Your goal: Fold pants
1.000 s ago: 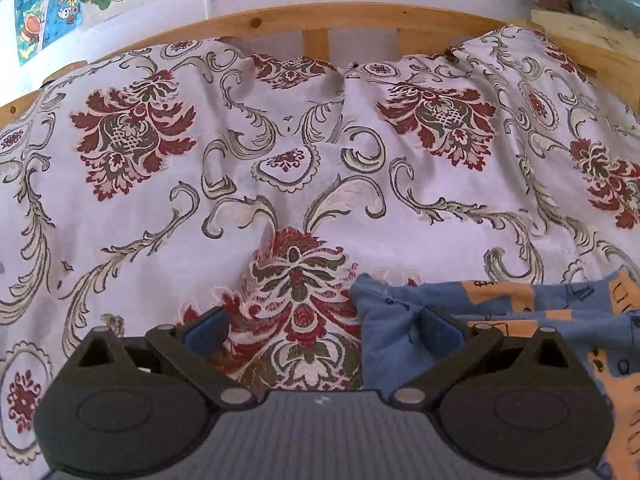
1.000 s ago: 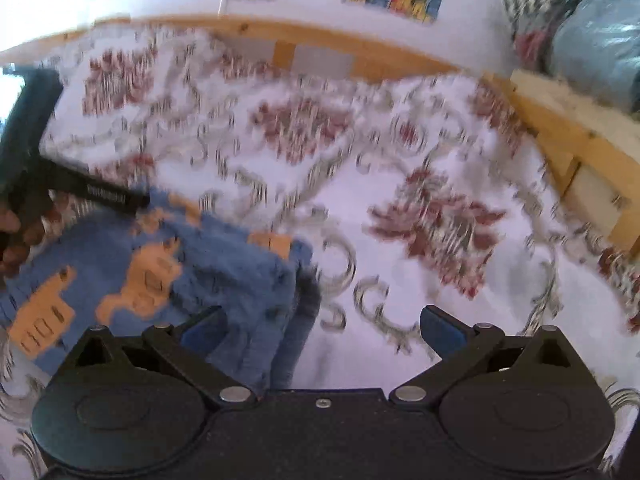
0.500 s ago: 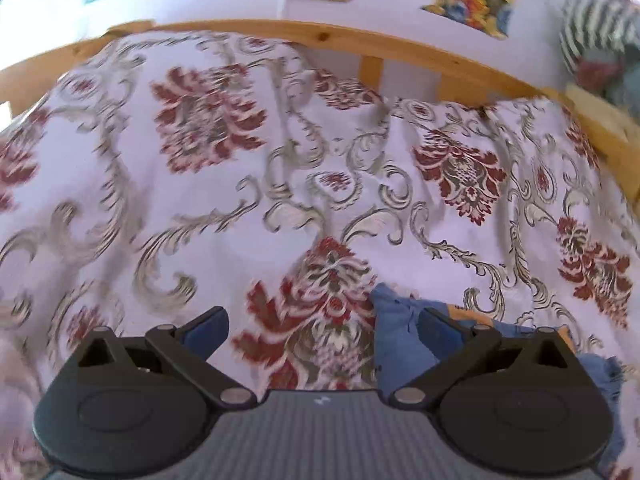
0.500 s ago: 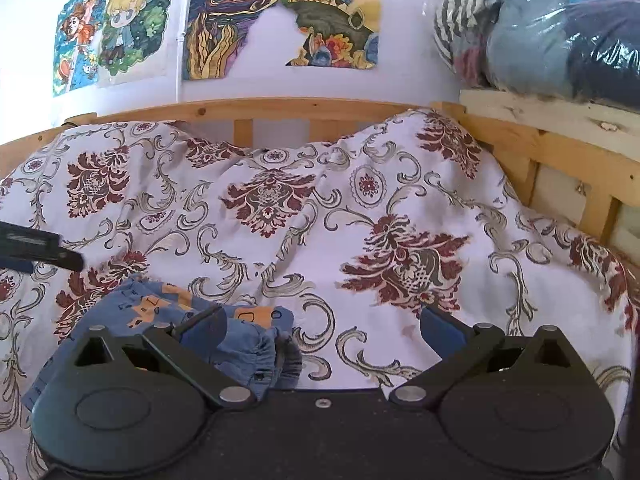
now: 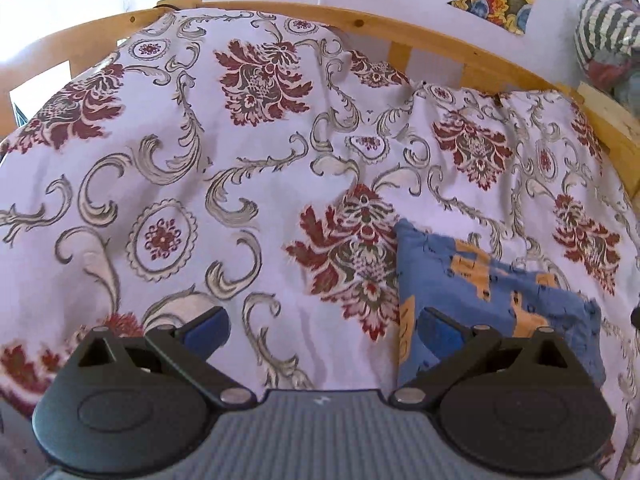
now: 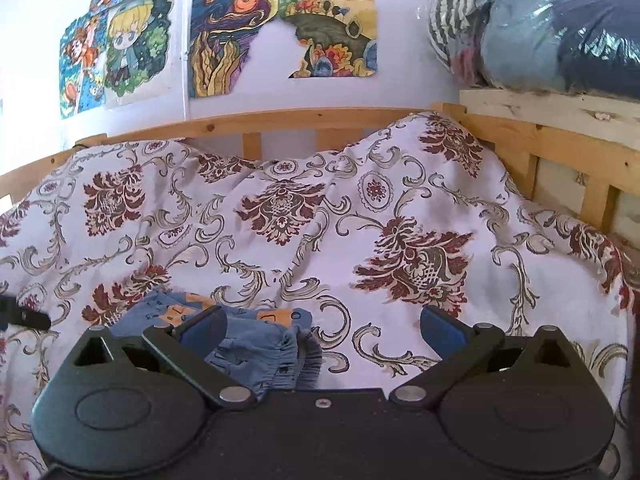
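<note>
Blue pants [image 5: 496,292] with orange patches lie folded in a compact bundle on the floral bedspread [image 5: 200,168]. In the left wrist view they sit at the lower right, under and behind the right finger. My left gripper [image 5: 322,330] is open and holds nothing. In the right wrist view the pants [image 6: 256,344] lie at the lower left, with the elastic waistband bunched toward the camera. My right gripper [image 6: 320,326] is open too, its left finger above the bundle, nothing between the fingers. The left gripper's tip [image 6: 24,316] shows at the left edge of the right wrist view.
A wooden bed rail [image 6: 280,122] runs along the back and the right side [image 6: 580,160]. Posters [image 6: 280,28] hang on the wall. A plastic-wrapped bundle of bedding [image 6: 552,28] rests on a shelf at the upper right.
Both grippers have pulled back and up from the pants, which now lie further from them. The left wrist view has swung left. Both stay open.
</note>
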The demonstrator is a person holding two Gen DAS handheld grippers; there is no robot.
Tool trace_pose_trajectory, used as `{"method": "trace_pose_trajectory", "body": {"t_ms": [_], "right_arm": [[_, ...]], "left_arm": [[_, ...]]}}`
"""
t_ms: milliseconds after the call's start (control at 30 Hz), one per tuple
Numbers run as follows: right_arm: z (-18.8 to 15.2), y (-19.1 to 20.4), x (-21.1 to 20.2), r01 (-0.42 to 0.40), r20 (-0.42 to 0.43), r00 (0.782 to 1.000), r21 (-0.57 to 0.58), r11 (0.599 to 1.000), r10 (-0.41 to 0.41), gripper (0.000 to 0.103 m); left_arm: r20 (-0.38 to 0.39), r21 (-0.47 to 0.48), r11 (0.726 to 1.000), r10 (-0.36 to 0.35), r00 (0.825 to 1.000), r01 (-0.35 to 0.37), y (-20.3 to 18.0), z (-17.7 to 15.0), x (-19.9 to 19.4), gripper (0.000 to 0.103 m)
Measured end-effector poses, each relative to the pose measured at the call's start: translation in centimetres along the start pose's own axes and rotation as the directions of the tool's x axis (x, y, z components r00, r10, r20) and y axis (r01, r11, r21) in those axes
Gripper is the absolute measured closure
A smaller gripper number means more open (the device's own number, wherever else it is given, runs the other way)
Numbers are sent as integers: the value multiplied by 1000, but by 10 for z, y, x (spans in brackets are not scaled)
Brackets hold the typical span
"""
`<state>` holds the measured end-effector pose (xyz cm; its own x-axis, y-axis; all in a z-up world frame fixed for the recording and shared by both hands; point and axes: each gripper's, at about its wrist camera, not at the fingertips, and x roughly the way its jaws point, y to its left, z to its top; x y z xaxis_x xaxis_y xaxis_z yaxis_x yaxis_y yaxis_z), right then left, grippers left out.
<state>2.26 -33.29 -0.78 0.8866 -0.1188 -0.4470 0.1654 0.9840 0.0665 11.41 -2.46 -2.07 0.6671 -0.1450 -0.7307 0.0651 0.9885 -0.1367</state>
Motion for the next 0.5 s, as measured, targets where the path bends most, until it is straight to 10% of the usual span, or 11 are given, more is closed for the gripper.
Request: {"method": "trace_pose_trajectory", "body": {"t_ms": [500], "right_arm": [[-10,-20,19,-97,-225,962,253,963,156,1]], "left_arm": [[-120,176,982,-52,991,73,-23,-42,-17,0]]}}
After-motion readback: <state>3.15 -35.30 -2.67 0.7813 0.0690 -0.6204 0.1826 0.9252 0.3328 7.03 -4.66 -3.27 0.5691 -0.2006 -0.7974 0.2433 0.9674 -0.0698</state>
